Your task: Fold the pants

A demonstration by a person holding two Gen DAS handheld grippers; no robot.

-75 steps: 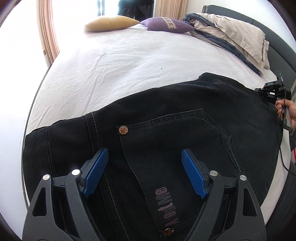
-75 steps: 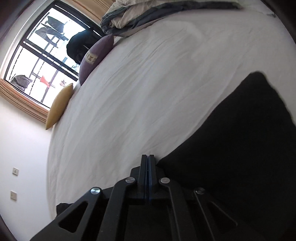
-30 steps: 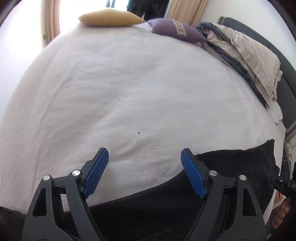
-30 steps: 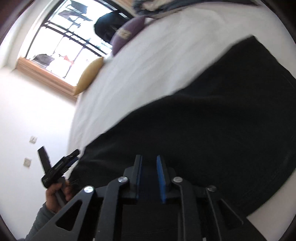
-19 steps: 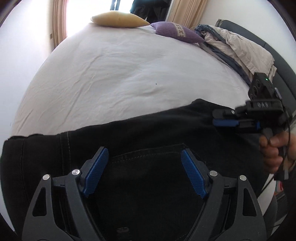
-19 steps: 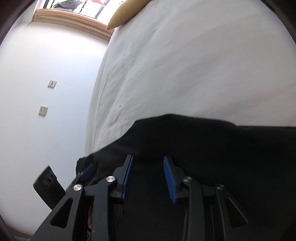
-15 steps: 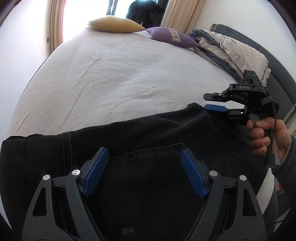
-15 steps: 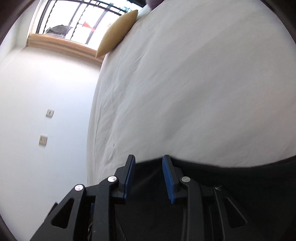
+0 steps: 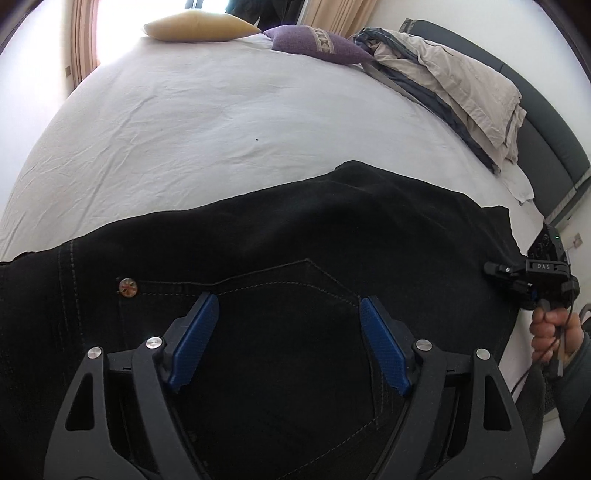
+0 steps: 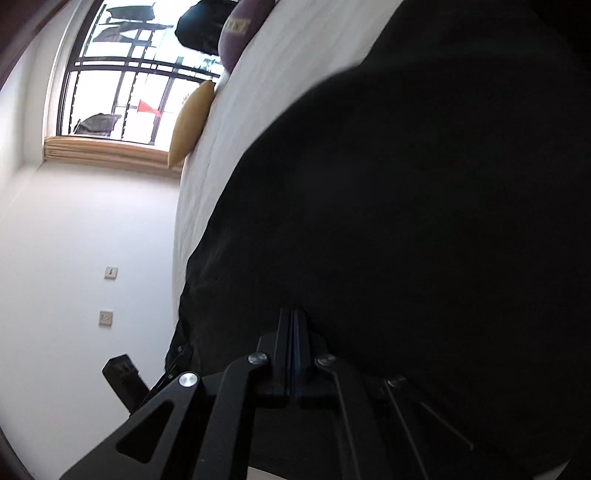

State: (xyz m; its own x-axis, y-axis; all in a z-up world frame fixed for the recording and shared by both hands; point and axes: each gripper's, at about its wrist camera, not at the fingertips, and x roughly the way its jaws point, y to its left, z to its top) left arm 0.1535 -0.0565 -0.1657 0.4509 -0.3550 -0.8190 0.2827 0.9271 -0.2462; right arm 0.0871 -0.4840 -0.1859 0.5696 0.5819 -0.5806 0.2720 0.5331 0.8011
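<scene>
1. The black pants [image 9: 332, 229] are lying across the near edge of the bed [image 9: 207, 122], back pocket [image 9: 288, 332] facing up.
2. The left tool [image 9: 288, 343] is hanging over the pocket, jaws spread wide, gripping nothing.
3. The right tool [image 10: 293, 354] is sitting at the pants' right end, jaws pressed together; whether cloth is between them cannot be told.
4. Pillows [image 9: 199, 29] are resting at the bed's far edge.

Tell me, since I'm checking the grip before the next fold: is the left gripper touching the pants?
Cannot tell. In the left wrist view the left gripper is wide open with the pants behind its fingers, but no contact or gap shows plainly.
</scene>
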